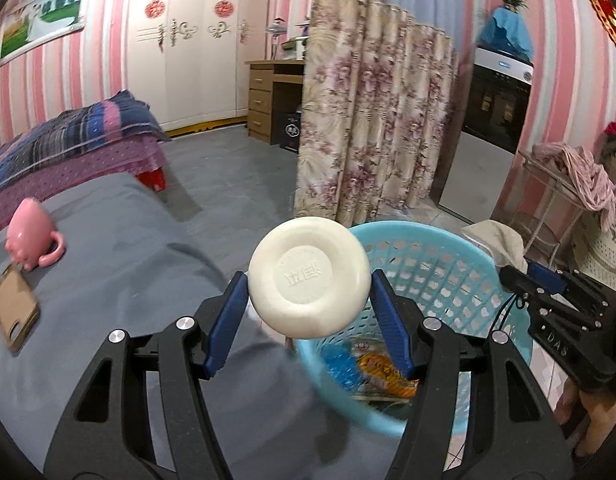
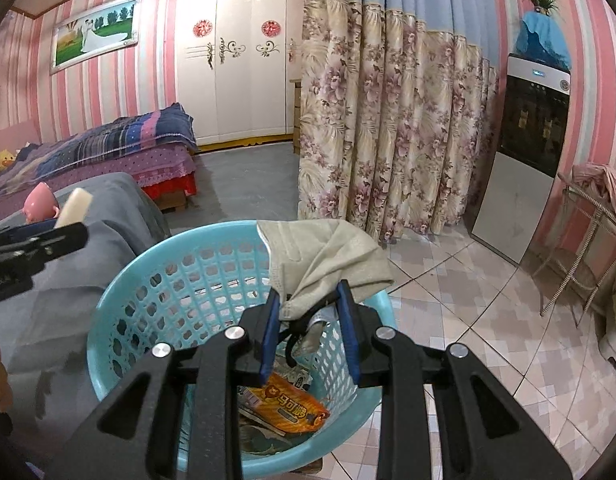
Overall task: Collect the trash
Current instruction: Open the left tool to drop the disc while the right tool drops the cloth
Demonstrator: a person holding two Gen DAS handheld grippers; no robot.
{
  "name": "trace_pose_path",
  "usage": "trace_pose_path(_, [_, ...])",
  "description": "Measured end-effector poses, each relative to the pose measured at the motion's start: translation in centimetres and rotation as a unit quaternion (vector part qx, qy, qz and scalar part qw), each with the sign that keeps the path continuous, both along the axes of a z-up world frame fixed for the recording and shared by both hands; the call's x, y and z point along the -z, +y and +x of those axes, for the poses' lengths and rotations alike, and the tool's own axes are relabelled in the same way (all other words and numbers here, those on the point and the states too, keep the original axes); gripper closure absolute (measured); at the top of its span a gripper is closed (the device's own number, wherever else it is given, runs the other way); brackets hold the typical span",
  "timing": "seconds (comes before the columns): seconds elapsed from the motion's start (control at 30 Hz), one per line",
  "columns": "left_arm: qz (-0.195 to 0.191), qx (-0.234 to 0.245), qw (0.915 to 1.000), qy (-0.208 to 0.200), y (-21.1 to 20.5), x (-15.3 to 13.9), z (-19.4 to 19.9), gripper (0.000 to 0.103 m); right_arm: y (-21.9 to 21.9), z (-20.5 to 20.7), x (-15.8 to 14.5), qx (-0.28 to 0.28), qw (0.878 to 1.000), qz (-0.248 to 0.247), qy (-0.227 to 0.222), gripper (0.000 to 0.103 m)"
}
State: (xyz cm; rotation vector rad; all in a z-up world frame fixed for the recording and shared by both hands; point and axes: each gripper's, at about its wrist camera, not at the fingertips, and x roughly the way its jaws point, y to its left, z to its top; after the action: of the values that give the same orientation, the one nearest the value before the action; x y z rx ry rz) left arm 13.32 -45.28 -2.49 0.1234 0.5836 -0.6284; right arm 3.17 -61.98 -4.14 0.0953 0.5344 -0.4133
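White soap [image 1: 309, 278] clamped in L gripper [image 1: 308, 300], embossed face only in L view; mask [image 2: 324, 256] pinched in R gripper [image 2: 310, 300] over basket [image 2: 119, 288].

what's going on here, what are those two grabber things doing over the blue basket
A person is collecting trash with a handheld gripper in each hand. The left gripper is clamped on a round white soap bar, held near the rim of the blue basket. The right gripper grips a crumpled beige face mask over the basket. An orange snack wrapper already lies inside. A pink mug and a phone sit on the grey-covered surface.
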Motion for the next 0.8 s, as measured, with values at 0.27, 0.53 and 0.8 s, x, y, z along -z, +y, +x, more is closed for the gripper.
trace_pose_path(0.27, [0.009, 0.013, 0.9999, 0.001, -1.9, 0.1, 0.5, 0.030, -0.5, -0.2, 0.2, 0.005, 1.000, 0.006, -0.005, 0.075])
trace_pose_path(0.53, [-0.008, -0.019, 0.9998, -0.006, 1.1, -0.8, 1.2, 0.013, 0.1, -0.1, 0.5, 0.006, 1.000, 0.007, 0.000, 0.075])
trace_pose_path(0.8, [-0.012, -0.066, 0.9977, -0.008, 5.5, -1.0, 2.1, 0.011, 1.8, 1.0, 0.8, -0.002, 1.000, 0.000, 0.011, 0.075])
